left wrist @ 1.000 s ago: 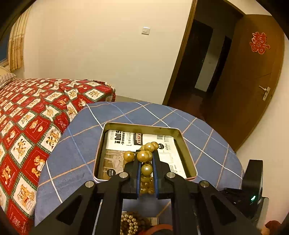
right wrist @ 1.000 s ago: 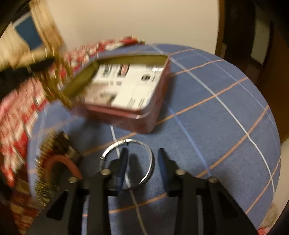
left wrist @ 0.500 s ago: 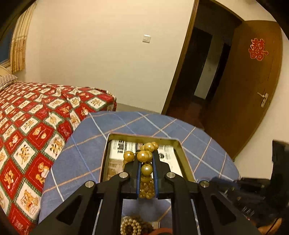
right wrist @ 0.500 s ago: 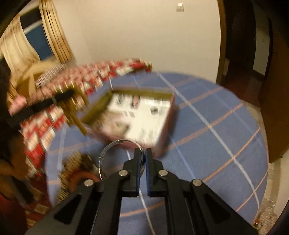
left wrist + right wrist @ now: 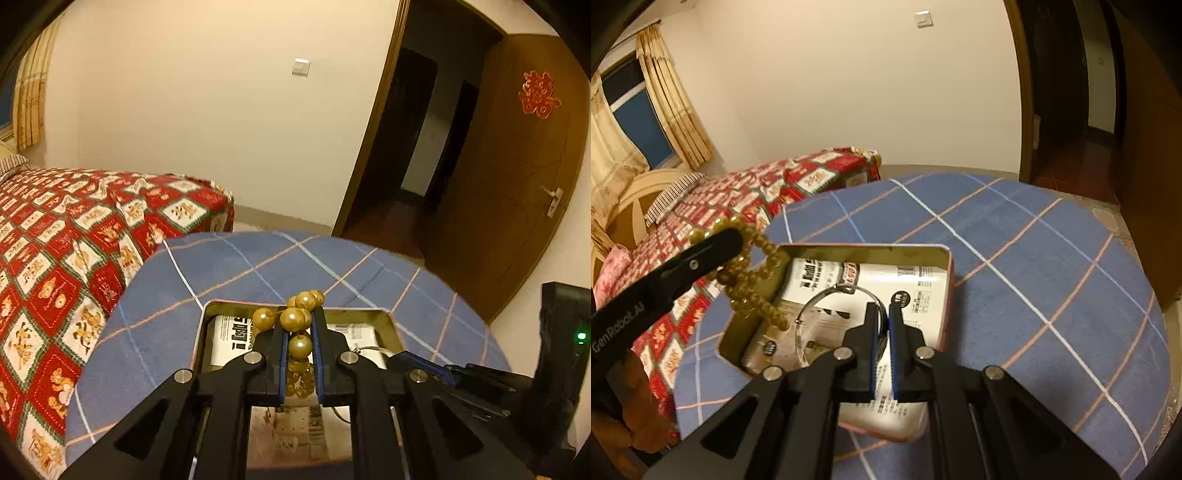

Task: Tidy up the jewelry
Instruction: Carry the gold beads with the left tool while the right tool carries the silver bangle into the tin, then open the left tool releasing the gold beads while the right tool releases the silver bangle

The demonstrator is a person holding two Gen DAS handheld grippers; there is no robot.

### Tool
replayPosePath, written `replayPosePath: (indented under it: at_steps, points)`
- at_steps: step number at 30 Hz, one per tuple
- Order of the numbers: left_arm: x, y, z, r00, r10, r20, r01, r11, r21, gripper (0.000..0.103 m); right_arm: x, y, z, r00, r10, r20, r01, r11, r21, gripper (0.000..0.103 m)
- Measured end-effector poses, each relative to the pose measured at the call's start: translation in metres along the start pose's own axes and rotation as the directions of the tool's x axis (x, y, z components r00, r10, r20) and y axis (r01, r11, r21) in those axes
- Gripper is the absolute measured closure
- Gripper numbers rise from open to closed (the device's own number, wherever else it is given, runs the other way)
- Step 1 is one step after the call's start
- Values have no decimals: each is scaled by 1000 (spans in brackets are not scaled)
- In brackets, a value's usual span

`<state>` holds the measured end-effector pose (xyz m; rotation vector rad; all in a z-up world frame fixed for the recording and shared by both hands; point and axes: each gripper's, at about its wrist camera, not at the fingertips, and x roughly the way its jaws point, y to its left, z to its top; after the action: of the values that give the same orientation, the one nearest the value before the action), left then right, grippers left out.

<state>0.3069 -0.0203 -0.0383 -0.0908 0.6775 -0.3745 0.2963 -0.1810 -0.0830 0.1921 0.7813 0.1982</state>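
The open tin (image 5: pixel 925 252) lay crowded: the left gripper (image 5: pixel 300 334) with its bead strand (image 5: pixel 753 280) hung over its left side, the right gripper (image 5: pixel 882 321) and silver bangle (image 5: pixel 827 295) over its middle, while the blue checked tablecloth (image 5: pixel 1034 266) to the right stayed bare

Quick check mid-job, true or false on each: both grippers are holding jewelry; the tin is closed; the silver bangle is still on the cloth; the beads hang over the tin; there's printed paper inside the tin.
1. Both grippers hold jewelry. True: the left gripper is shut on the bead bracelet, the right gripper on the silver bangle.
2. The tin is closed. False: it is open, with no lid on it.
3. The bangle lies on the blue checked cloth. False: it is held above the tin's inside.
4. The beads hang over the tin. True, near its left edge.
5. Printed paper lies inside the tin. True.
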Motion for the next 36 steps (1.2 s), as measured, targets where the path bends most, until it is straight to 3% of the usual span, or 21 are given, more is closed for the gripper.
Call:
replayPosePath:
  at_steps: [11,14,16,19,21,23,29,36]
  points:
    - [45,8,-11,990,83,-111,-81,997,20,93,24,-9,-3,999,-31,-32,31,999,-14,94]
    - [47,7,-11,984,139,-114,-136,990,33,93,23,-10,-3,1000,0,-24,0,1000,1,89]
    - [48,6,-11,976,174,-134,-169,984,52,91,17,-12,-2,999,31,-13,-30,999,25,79]
    - [45,4,-12,965,205,-163,-197,978,64,76,2,-10,1,999,23,24,-23,1000,19,73]
    - [38,3,-12,960,232,-156,-225,972,64,54,-10,-9,0,999,15,42,-16,1000,16,73]
    - [25,1,-13,955,268,-130,-261,963,65,41,-19,-9,-3,999,15,44,-16,1000,26,73]
    - [-7,-9,-20,942,325,-79,-318,944,85,41,-45,-8,-18,999,-11,49,9,999,45,70]
    - [-38,-20,-33,938,343,-52,-338,937,88,41,-73,1,-37,998,0,63,-2,1000,31,66]
